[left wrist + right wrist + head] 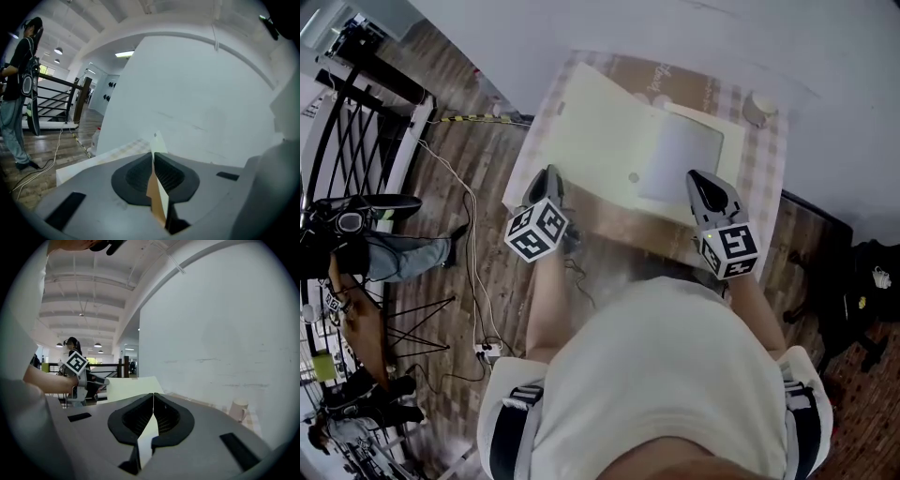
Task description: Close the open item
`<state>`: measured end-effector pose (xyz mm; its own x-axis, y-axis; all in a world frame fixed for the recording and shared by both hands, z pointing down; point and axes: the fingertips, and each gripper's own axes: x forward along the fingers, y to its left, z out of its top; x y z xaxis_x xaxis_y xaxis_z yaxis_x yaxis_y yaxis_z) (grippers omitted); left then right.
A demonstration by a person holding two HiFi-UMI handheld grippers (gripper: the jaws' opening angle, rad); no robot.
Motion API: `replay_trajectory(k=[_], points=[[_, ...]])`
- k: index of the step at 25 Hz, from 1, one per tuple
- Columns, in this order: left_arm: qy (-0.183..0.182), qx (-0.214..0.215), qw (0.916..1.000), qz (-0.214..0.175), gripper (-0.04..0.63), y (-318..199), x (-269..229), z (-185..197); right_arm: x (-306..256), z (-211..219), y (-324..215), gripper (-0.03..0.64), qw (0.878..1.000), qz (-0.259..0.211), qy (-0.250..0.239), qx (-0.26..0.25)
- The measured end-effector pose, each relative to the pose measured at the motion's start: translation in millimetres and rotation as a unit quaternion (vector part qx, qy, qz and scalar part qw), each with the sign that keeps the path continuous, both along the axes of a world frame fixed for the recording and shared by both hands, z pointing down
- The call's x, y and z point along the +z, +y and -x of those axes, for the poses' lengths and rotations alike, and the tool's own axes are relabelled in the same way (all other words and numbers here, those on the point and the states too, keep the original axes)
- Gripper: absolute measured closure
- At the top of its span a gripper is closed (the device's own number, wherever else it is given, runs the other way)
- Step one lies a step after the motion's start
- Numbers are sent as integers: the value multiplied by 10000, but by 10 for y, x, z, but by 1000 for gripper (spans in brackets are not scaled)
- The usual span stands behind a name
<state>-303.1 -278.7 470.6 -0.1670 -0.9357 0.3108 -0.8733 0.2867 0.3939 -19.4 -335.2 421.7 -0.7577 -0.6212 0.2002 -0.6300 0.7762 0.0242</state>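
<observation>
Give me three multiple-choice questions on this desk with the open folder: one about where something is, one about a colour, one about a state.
1. Where does the cup stand?
A. On the folder
B. At the far right corner of the table
C. On the floor

2. What colour is the folder's inside?
A. Cream
B. Red
C. Black

3. How is the left hand-held gripper?
A. Wide open and empty
B. Shut on the cup
C. Shut on the folder's edge

Answers:
1 B: the head view shows the cup on the checked cloth by that corner, clear of the folder.
2 A: both open leaves look pale cream.
3 C: the left gripper view shows the jaws pressed together with the folder's thin edge between them.
</observation>
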Motion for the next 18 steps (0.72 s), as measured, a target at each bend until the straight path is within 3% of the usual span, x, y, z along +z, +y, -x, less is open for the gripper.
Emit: replay_trajectory(k=[8, 18], points=[[-89, 515, 9981, -339, 588, -12, -318, -426, -51, -271, 162, 615, 9990, -221, 70, 376], [-556, 1235, 9897, -457, 588, -61, -555, -991, 110, -713, 338, 615, 9954, 63, 99, 952]])
